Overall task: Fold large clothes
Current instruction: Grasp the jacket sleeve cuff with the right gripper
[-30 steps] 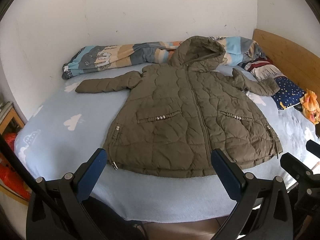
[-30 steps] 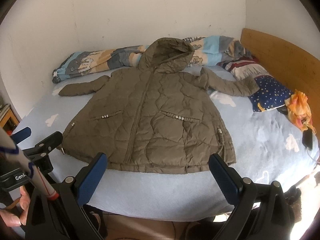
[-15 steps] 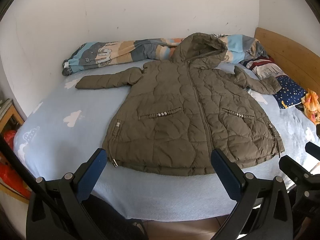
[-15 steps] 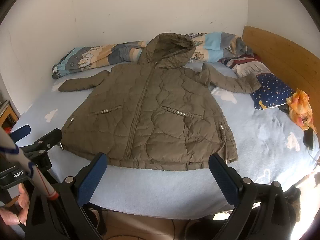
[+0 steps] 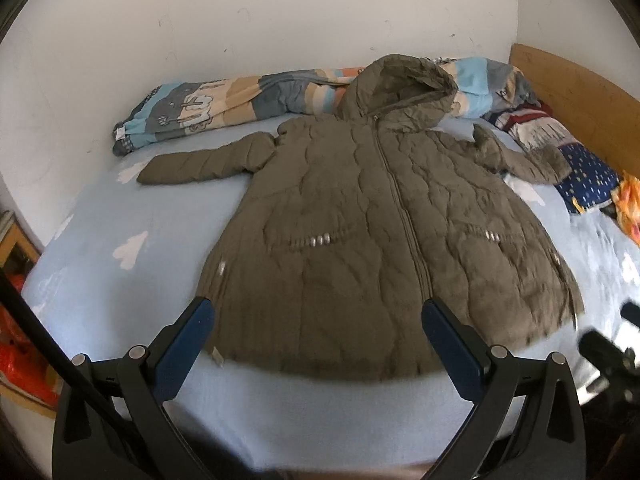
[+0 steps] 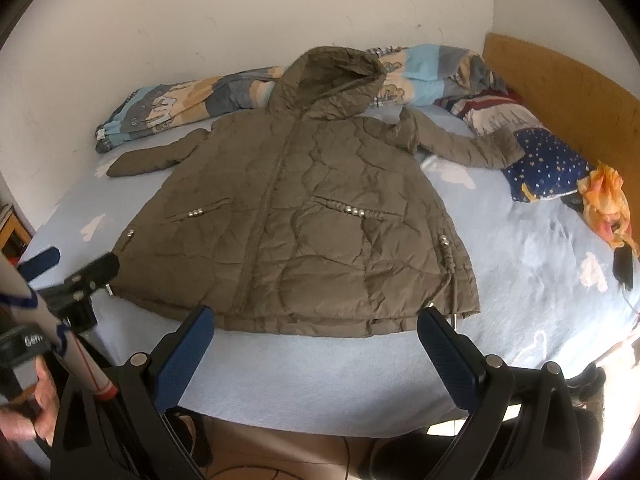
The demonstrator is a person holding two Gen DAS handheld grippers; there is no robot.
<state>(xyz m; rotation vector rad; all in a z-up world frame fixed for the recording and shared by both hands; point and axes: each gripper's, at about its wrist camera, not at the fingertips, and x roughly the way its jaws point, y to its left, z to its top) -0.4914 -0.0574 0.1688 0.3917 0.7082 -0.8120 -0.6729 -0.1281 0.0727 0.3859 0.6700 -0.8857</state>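
Grippers first: the left gripper [image 5: 316,344] hangs with its blue pads spread wide and nothing between them, just short of the coat's hem, and the right gripper [image 6: 316,340] is spread just as wide and equally empty, near the hem's other end. Beyond them the olive quilted coat [image 6: 296,216] lies front up and zipped on the pale blue bed sheet [image 6: 532,280], hem toward the grippers. Both sleeves stretch outward from the coat. Its hood [image 5: 398,84] rests against the rolled patterned quilt [image 5: 224,104] behind it. Folding seems not yet begun: no sleeve is turned in, no edge lifted, so every fold remains to do.
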